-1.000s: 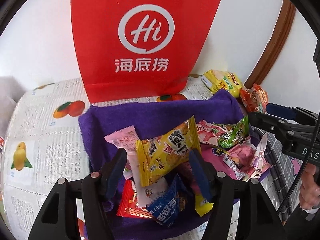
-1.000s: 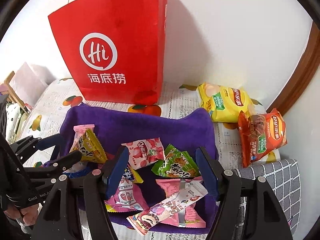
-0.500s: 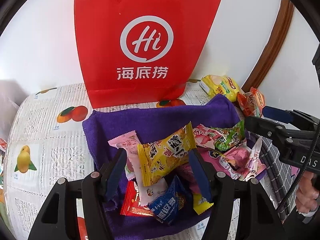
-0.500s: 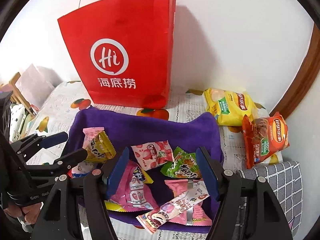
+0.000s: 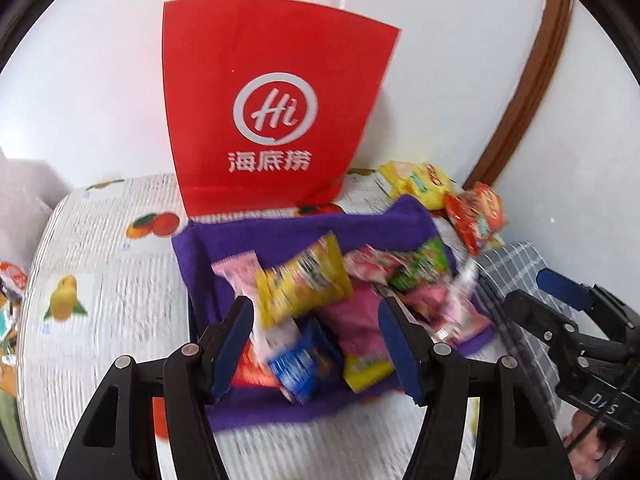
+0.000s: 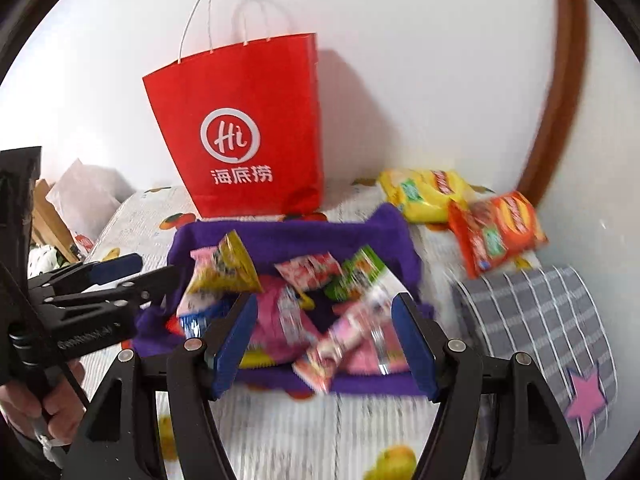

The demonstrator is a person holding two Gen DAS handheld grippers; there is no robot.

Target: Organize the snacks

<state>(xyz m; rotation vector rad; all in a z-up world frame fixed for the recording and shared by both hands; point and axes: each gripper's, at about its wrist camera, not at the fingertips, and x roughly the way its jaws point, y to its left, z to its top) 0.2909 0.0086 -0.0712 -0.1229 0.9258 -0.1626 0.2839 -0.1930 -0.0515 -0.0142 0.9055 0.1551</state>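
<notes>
Left wrist view: both my left gripper (image 5: 316, 340) and right gripper (image 6: 324, 344) have pulled back, open and empty; purple towel's (image 5: 280, 240) snack packets (image 5: 304, 284) remain unsorted.

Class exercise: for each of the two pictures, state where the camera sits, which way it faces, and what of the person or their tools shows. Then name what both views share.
Left wrist: on the left gripper, facing forward and down at the purple towel; own open fingers, the right gripper at right.
Right wrist: on the right gripper, same heading; own open fingers, the left gripper and a hand at left.
Shared: the red bag, towel, snacks.
</notes>
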